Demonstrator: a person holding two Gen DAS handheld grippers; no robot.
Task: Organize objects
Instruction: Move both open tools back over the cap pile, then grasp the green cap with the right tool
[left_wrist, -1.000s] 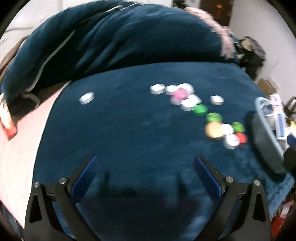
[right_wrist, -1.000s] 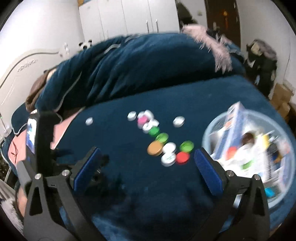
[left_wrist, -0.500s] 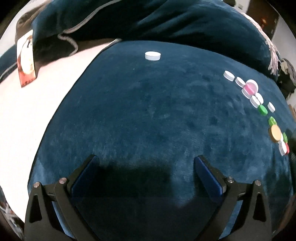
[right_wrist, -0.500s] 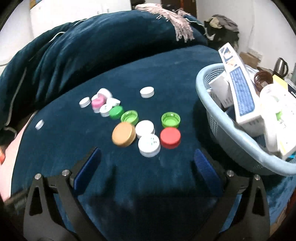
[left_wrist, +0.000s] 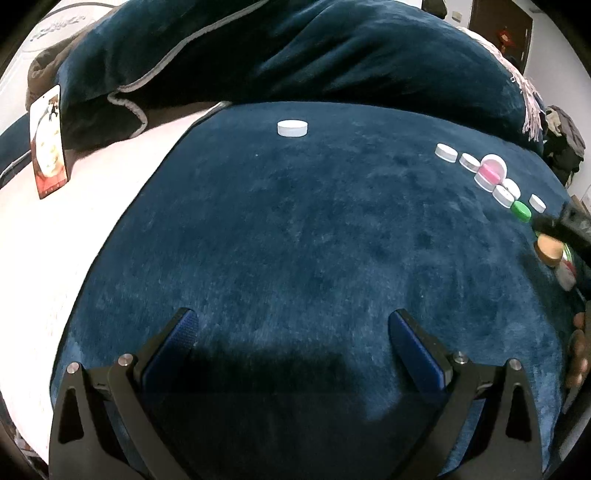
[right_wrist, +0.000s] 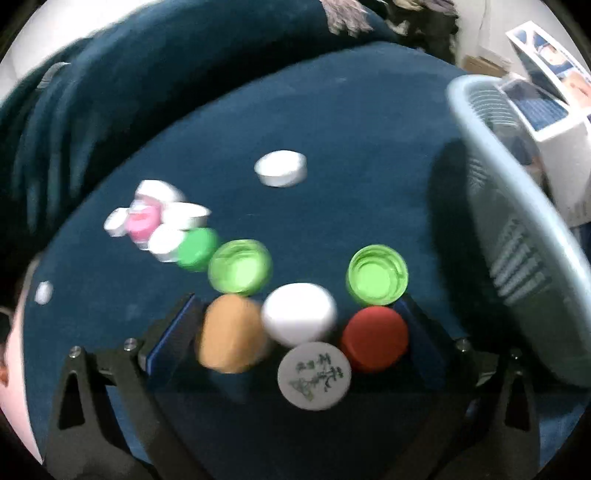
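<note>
Left wrist view takes in the wide dark blue blanket, with the left tongs at the bottom of the frame, spread wide and holding nothing. A lone white cap sits in the upper middle, well apart from the rest. At upper right a string of small caps runs down the right edge: white ones, a pink cap, a green cap and a tan cap. A phone leans upright at upper left of this frame only. At the right edge something dark reaches in over the caps, probably the other tool, though it is too blurred to be sure; fingers show below it.

Right wrist view is close over the cap cluster and is motion-blurred. The right tongs are spread wide, gripping nothing; between the blue pads lie an orange-tan cap, a plain white cap, a printed white cap and a red cap, the red one just beside the right pad. Two open green caps lie just beyond the fingertips. Further off, centre top, is another white cap.

Only this view shows the pale blue basket along the right side of the frame, standing on the blanket near the caps. A white and blue box stands in it at upper right; the rest of its contents are hidden.
</note>
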